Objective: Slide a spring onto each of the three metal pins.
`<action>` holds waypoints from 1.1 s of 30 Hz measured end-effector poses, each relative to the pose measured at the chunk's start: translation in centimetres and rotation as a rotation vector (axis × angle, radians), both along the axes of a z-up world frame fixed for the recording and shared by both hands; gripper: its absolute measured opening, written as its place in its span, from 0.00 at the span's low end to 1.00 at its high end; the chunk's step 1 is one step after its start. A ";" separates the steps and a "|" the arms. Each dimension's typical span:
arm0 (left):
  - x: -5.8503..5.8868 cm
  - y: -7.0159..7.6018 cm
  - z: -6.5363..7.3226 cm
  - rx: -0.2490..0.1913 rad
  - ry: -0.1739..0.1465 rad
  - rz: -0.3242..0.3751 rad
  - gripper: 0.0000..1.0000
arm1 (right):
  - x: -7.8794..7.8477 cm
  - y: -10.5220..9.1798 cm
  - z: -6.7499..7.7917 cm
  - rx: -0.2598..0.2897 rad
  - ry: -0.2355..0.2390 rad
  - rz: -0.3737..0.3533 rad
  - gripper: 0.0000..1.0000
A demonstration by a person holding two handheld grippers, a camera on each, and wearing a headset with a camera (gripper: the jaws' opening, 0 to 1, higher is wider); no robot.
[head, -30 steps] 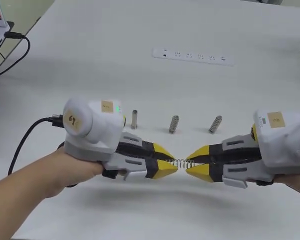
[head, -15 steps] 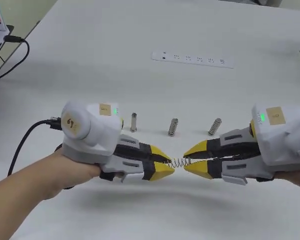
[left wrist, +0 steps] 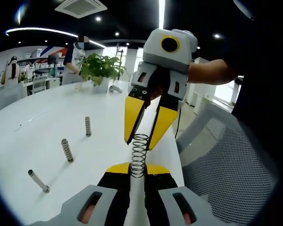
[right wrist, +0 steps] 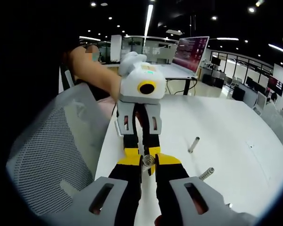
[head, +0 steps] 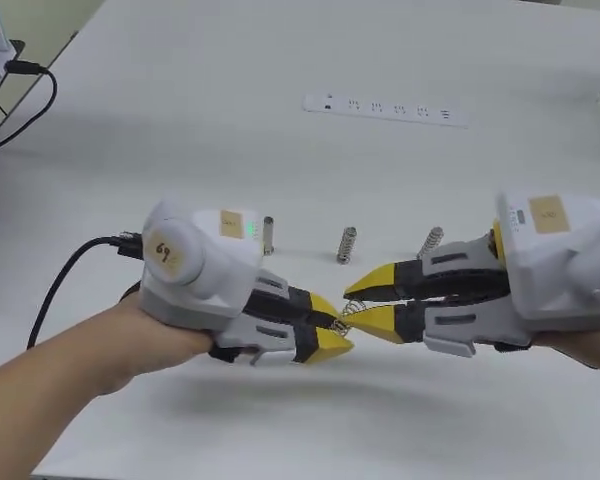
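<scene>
The left gripper (head: 342,330) clamped the spring (left wrist: 139,150) while the right gripper (head: 350,305) gaped around its free end, and probably needed a square bite before any release.

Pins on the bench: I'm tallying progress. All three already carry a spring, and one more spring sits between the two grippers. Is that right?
Not all three. The head view shows springs on the middle pin and the right pin, while the left pin is bare. The rest holds: a loose spring sits between the left gripper and the right gripper.
</scene>
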State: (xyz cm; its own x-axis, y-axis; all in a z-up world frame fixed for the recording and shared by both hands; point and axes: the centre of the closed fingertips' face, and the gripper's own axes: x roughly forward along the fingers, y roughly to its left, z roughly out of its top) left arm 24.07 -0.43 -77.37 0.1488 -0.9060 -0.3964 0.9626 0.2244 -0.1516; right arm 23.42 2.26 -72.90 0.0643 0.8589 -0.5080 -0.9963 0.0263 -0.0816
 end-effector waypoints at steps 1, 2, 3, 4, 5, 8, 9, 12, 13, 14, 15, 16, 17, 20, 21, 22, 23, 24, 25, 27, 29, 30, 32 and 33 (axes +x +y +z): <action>0.0 -0.1 0.0 -0.003 0.000 0.000 0.02 | 0.0 0.1 0.1 0.002 -0.004 0.000 0.08; 0.1 -0.2 0.1 -0.006 -0.002 0.000 0.02 | 0.0 0.3 0.1 0.007 -0.007 0.000 0.08; 0.1 -0.2 0.2 -0.007 -0.003 -0.001 0.02 | 0.0 0.4 0.2 0.010 -0.010 0.001 0.08; 0.1 -0.3 0.2 -0.007 -0.005 -0.001 0.02 | 0.0 0.5 0.2 0.010 -0.016 0.002 0.08; 0.2 -0.3 0.3 -0.010 -0.006 -0.001 0.02 | 0.0 0.7 0.3 0.008 -0.027 0.006 0.08; 0.3 -0.3 0.4 -0.012 -0.012 0.002 0.02 | 0.1 0.9 0.4 0.011 -0.035 0.007 0.08; 0.4 -0.2 0.5 -0.014 -0.018 0.005 0.02 | 0.2 1.0 0.4 0.014 -0.034 0.005 0.08; 0.4 -0.1 0.8 -0.023 -0.025 0.013 0.02 | 0.4 1.2 0.7 0.050 -0.011 -0.020 0.08; 0.5 -0.1 0.9 -0.026 -0.027 0.015 0.02 | 0.4 1.3 0.9 0.065 0.003 -0.033 0.08; 0.4 0.0 1.0 -0.031 -0.028 0.017 0.02 | 0.5 1.3 1.0 0.080 0.017 -0.041 0.08; 0.4 0.0 1.1 -0.034 -0.028 0.019 0.02 | 0.5 1.3 1.0 0.082 0.016 -0.044 0.08; 0.4 0.0 1.1 -0.035 -0.029 0.021 0.02 | 0.5 1.4 1.0 0.086 0.017 -0.048 0.09; 0.5 0.1 1.1 -0.037 -0.028 0.023 0.02 | 0.5 1.4 1.0 0.091 0.025 -0.054 0.09; 0.4 0.2 1.0 -0.038 -0.024 0.026 0.02 | 0.5 1.5 1.0 0.089 0.024 -0.059 0.09; 0.4 0.2 1.0 -0.038 -0.024 0.025 0.02 | 0.5 1.5 1.0 0.088 0.025 -0.059 0.09; 0.4 0.2 1.0 -0.039 -0.025 0.025 0.02 | 0.5 1.5 1.0 0.089 0.025 -0.059 0.09; 0.4 0.2 1.0 -0.039 -0.025 0.025 0.02 | 0.5 1.5 0.9 0.087 0.027 -0.061 0.09; 0.3 0.2 1.0 -0.038 -0.027 0.024 0.02 | 0.4 1.5 0.9 0.088 0.029 -0.061 0.09; 0.3 0.1 1.1 -0.043 -0.029 0.025 0.02 | 0.4 1.5 0.7 0.085 0.039 -0.065 0.09; 0.4 0.1 1.3 -0.049 -0.028 0.029 0.02 | 0.3 1.5 0.4 0.081 0.041 -0.070 0.10; 0.4 0.1 1.4 -0.055 -0.028 0.029 0.02 | 0.3 1.4 0.3 0.080 0.029 -0.077 0.09; 0.4 0.1 1.5 -0.057 -0.031 0.030 0.02 | 0.3 1.4 0.4 0.085 0.038 -0.083 0.09; 0.4 0.2 1.6 -0.058 -0.030 0.033 0.02 | 0.4 1.4 0.4 0.091 0.037 -0.092 0.08; 0.4 0.2 1.5 -0.056 -0.031 0.035 0.02 | 0.4 1.4 0.4 0.092 0.036 -0.093 0.08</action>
State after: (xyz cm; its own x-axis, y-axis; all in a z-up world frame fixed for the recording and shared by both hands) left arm 24.50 -0.18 -75.83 0.1927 -0.9205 -0.3398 0.9587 0.2505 -0.1349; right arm 23.83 3.67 -72.55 0.1287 0.8934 -0.4304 -0.9915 0.1241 -0.0389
